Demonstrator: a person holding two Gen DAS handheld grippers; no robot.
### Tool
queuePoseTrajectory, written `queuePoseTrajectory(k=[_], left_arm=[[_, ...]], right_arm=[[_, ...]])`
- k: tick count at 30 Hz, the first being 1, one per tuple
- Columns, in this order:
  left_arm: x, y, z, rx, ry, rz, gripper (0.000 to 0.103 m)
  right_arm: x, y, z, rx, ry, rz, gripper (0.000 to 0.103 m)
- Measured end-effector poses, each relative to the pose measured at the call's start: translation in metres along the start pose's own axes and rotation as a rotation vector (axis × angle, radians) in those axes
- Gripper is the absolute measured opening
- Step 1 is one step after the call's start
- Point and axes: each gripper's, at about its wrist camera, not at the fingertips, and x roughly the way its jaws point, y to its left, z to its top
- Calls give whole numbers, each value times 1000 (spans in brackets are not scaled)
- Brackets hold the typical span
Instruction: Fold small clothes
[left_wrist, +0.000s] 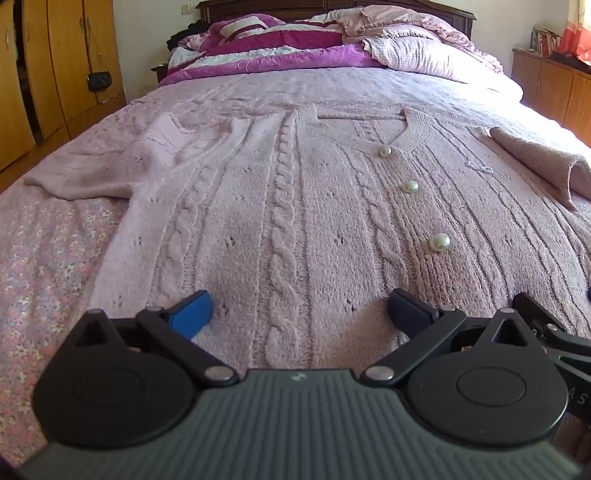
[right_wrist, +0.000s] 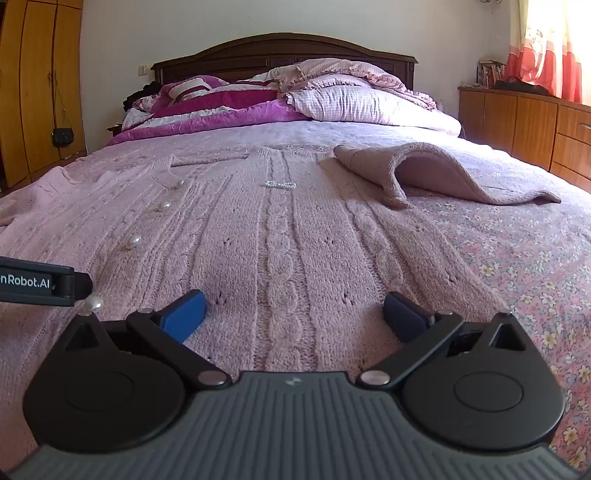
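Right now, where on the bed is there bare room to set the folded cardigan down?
Bare floral sheet lies right of the cardigan, below its flipped sleeve. A second patch lies left of the cardigan, below the other sleeve. A smooth strip runs before the pillows, where it is crowded.

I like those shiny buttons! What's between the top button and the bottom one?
One more pearl button sits between the top button and the bottom button on the pink cardigan, seen in the left wrist view.
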Motion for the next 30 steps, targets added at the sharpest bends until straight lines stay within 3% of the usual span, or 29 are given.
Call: queuePoseTrajectory(k=[30], left_arm=[[2, -3, 0, 26, -1, 12, 103]], right_arm=[[0, -2, -3, -4, -8, -3, 103]])
